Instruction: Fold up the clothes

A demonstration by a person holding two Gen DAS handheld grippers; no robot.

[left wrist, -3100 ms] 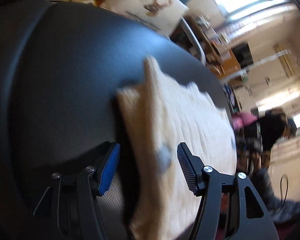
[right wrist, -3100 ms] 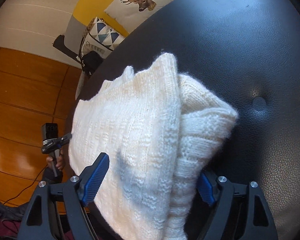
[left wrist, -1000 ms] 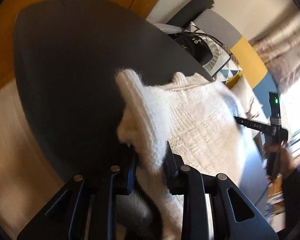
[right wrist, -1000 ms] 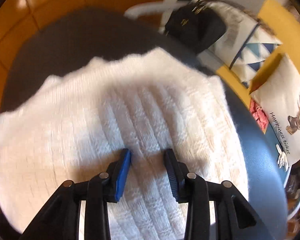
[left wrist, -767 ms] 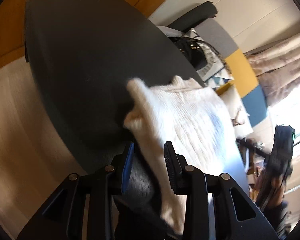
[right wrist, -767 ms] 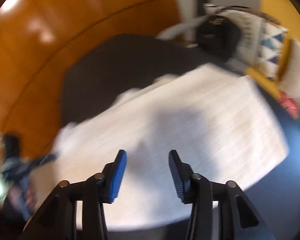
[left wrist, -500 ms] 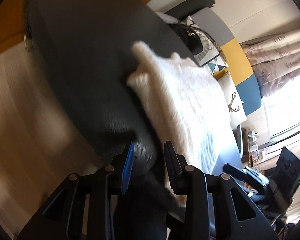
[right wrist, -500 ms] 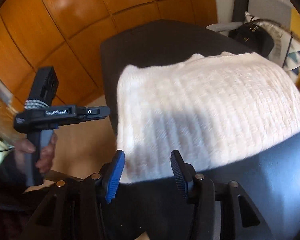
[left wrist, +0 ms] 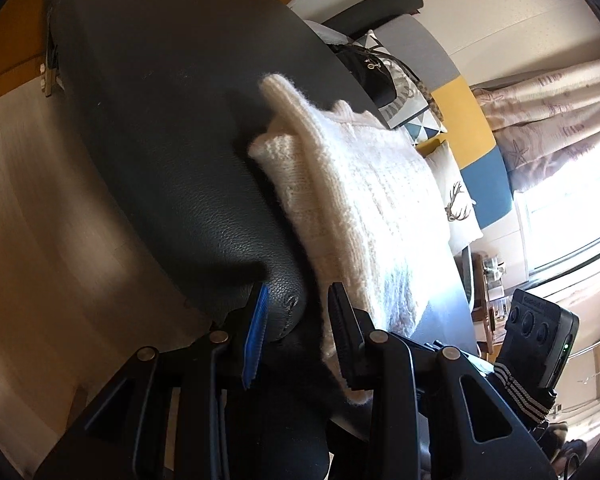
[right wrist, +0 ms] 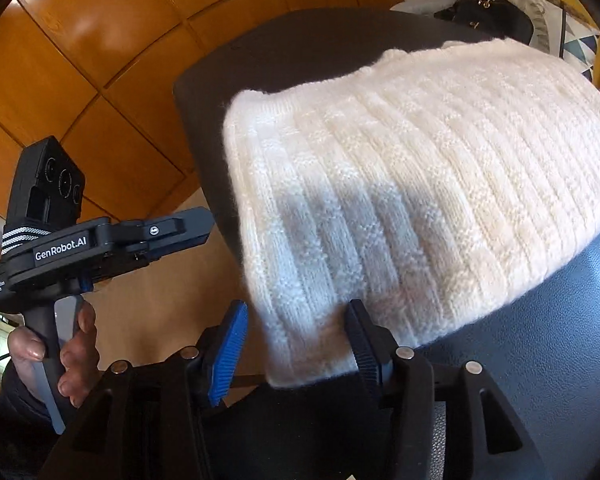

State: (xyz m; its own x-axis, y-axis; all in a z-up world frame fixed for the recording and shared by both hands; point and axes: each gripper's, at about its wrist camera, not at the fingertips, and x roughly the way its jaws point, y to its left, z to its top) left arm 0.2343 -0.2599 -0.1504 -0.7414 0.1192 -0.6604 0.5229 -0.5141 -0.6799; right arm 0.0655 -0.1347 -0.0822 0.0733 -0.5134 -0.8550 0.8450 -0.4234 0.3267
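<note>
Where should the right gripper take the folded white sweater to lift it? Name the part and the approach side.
Probably the near corner of the white sweater, coming in level from the edge of the black ottoman. There the stacked layers overhang slightly, right in front of the right gripper, whose jaws are opening, so both pads could likely pinch every layer.

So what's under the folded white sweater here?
The white sweater lies on a black leather ottoman, whose surface shows all round it. Whatever sits directly beneath the knit, or between its folded layers, is covered.
</note>
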